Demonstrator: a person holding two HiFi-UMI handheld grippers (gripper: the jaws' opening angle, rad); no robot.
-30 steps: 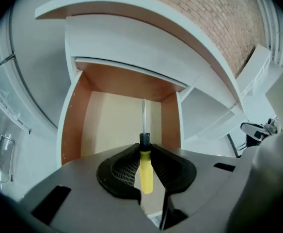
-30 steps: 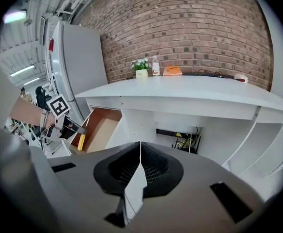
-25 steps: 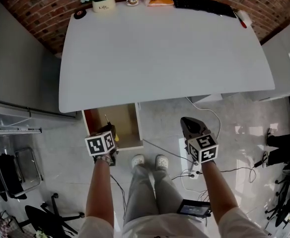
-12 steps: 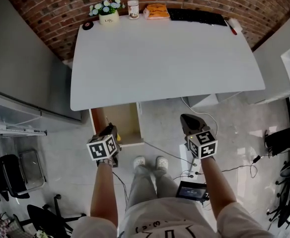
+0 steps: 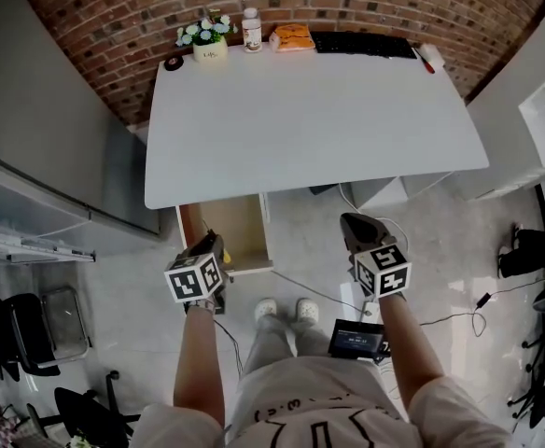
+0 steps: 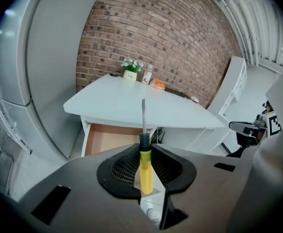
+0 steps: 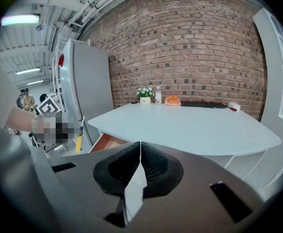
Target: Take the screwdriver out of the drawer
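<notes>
A screwdriver [image 6: 146,168] with a yellow handle, black collar and thin metal shaft stands upright between the pads of my left gripper [image 6: 146,171], which is shut on it. The shaft points at the white table. The screwdriver [image 7: 78,142] also shows at the left of the right gripper view. In the head view my left gripper [image 5: 205,248] hangs over the front edge of the open drawer [image 5: 228,230], whose wooden bottom looks bare. My right gripper [image 5: 358,232] is level with it over the floor. Its jaws [image 7: 138,160] are shut with nothing between them.
The white table [image 5: 310,110] juts out over the drawer. Along its far edge, by the brick wall, stand a flower pot [image 5: 209,41], a bottle [image 5: 251,29], an orange packet [image 5: 293,37] and a keyboard [image 5: 361,43]. Grey cabinets [image 5: 58,129] stand left, cables [image 5: 319,292] cross the floor.
Both grippers have risen, and the table and drawer look smaller and farther off in the head view. The screwdriver stays gripped in the left gripper.
</notes>
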